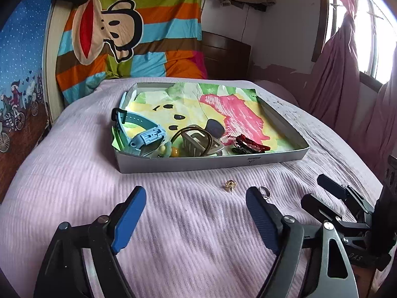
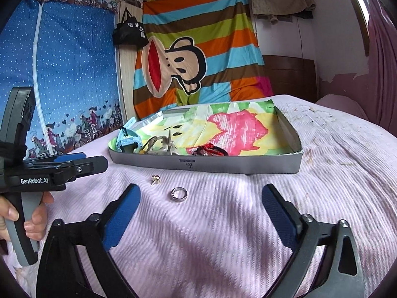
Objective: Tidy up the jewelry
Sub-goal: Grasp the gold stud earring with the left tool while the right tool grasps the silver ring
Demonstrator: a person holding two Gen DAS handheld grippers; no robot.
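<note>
A small gold earring (image 1: 230,184) (image 2: 156,179) and a silver ring (image 1: 265,191) (image 2: 179,194) lie on the lilac bedspread in front of a shallow grey tray (image 1: 211,165) (image 2: 223,166). Inside the tray, on colourful paper, are a light blue watch (image 1: 146,136) (image 2: 127,141), a grey hair clip (image 1: 196,141) and a red bracelet (image 1: 248,144) (image 2: 211,150). My left gripper (image 1: 194,191) (image 2: 95,159) is open just short of the earring; the ring sits by its right fingertip. My right gripper (image 2: 200,188) (image 1: 312,188) is open with the ring just ahead between its fingers, untouched.
The bed runs back to a striped cartoon-monkey cloth (image 2: 198,57) and a blue dotted wardrobe cover (image 2: 74,74) at the left. Pink curtains (image 1: 342,74) hang by a window on the right. A person's hand (image 2: 15,213) grips the left gripper's handle.
</note>
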